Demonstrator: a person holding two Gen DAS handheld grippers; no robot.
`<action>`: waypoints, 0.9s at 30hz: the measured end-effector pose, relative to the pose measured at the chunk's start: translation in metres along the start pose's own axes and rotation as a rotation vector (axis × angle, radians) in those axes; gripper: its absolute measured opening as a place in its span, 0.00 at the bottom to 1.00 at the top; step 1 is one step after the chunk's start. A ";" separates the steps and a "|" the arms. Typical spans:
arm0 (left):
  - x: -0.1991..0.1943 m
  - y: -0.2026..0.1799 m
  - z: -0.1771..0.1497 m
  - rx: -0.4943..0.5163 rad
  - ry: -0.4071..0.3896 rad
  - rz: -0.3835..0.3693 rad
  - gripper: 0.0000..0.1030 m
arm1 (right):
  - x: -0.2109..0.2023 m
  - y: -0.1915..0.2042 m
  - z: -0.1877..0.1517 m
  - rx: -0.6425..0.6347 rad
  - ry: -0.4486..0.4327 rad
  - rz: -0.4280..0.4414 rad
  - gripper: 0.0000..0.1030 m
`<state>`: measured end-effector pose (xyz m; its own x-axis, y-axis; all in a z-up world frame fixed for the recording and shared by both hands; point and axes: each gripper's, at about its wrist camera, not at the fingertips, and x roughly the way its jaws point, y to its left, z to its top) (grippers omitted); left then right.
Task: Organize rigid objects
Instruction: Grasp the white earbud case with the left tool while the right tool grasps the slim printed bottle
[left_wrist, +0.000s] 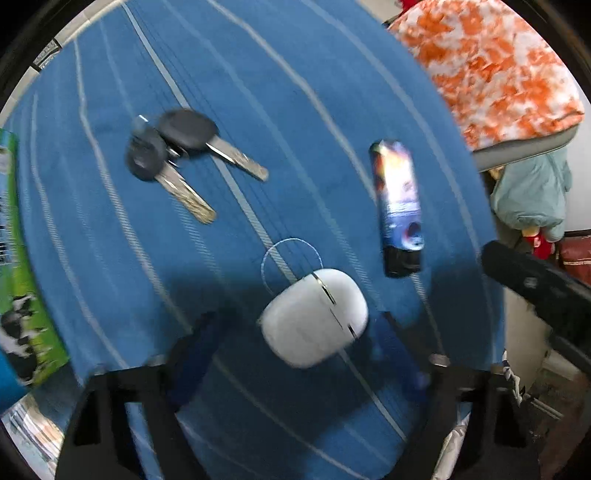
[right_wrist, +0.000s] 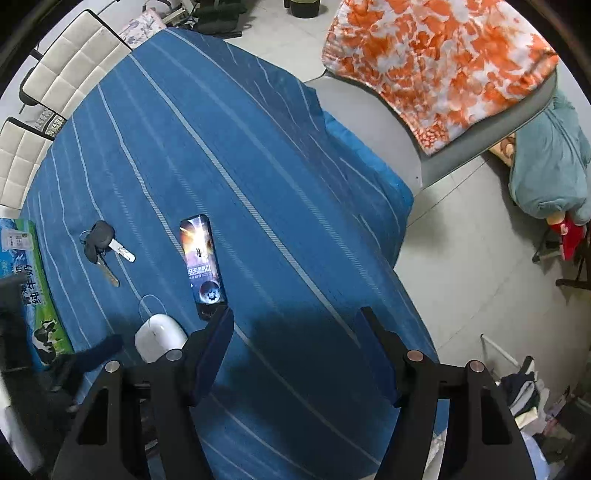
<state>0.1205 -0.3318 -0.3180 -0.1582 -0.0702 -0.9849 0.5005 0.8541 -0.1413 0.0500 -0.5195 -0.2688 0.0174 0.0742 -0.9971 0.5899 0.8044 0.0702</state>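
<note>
Left wrist view: the white earbud case (left_wrist: 314, 317) sits right between the two fingers of the left gripper (left_wrist: 299, 347), a bit toward 12 o'clock, on the blue striped cloth (left_wrist: 258, 74). Jaws are seen about half open w/ nothing held, no pad touching the case yet. Case's long side runs from 7 to 1 o'clock, slanted across the gap. Lighter (left_wrist: 399, 206) lies at 1 o'clock, keys (left_wrist: 177, 151) at 11. Both are well apart from the case.

Right wrist view: the right gripper (right_wrist: 299, 350) is pointed down at bare cloth, half open, empty. Lighter is near its 10 o'clock finger. Left hand is judged nearer the case, so it's prob. grabbed first.
</note>
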 end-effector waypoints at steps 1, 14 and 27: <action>-0.005 -0.005 0.000 0.014 -0.046 0.015 0.63 | 0.003 0.003 0.002 -0.004 0.003 0.004 0.69; -0.020 0.053 0.000 -0.143 -0.126 0.123 0.52 | 0.046 0.089 0.009 -0.174 -0.002 -0.092 0.42; -0.060 0.073 -0.014 -0.153 -0.248 0.126 0.52 | 0.008 0.124 -0.023 -0.238 -0.067 -0.103 0.26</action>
<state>0.1548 -0.2576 -0.2675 0.1187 -0.0668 -0.9907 0.3661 0.9304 -0.0189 0.1046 -0.4059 -0.2670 0.0255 -0.0478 -0.9985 0.3855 0.9221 -0.0343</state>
